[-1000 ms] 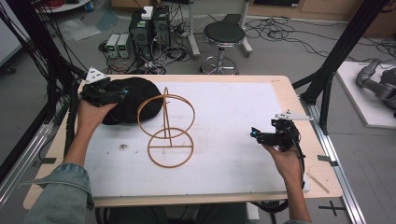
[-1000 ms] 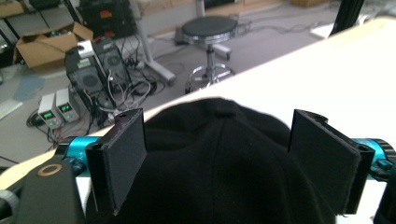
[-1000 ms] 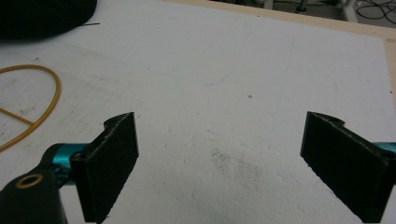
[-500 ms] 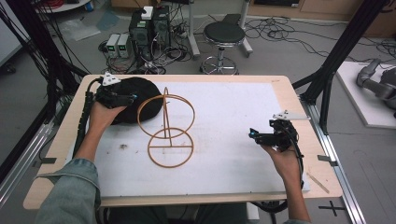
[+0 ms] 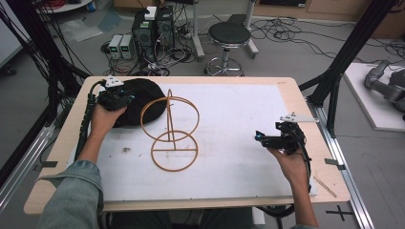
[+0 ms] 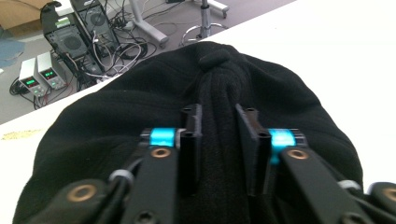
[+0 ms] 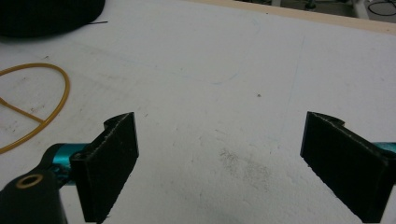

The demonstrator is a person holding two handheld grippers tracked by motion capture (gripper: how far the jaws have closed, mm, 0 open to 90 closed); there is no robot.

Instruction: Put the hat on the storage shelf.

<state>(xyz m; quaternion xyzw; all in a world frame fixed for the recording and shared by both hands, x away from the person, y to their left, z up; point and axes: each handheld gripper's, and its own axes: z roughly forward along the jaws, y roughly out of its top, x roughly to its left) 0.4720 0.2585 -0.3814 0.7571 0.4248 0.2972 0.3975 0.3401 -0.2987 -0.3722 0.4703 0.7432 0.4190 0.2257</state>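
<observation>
Black knit: the beanie (image 6: 196, 140) lies at the far left of the white tabletop (image 5: 239, 124), just beside the upper ring of the wire stand.
My left tongs (image 6: 219, 135): they have just been closing, and now pinch a raised fold of the beanie's fabric between the pads, below its top knot.
My right tongs (image 7: 224, 158): jaws spread wide, nothing between them, hovering over bare tabletop well apart from the beanie.
Wire stand (image 5: 170, 132): a thin golden frame, one ring flat on the tabletop, a second ring carried upright on a slim post.
Step in hand: I judge I am about to lift the beanie, perhaps toward the stand.
Risk, grip: I hold only a ridge of soft knit; a quick pull could let it slide out of the pads.
Risk, stand: the frame looks light, and the beanie sits close against it; dragging the fabric sideways could snag the ring and tip it.
Risk, right side: that hand is too far off to steady the stand.
</observation>
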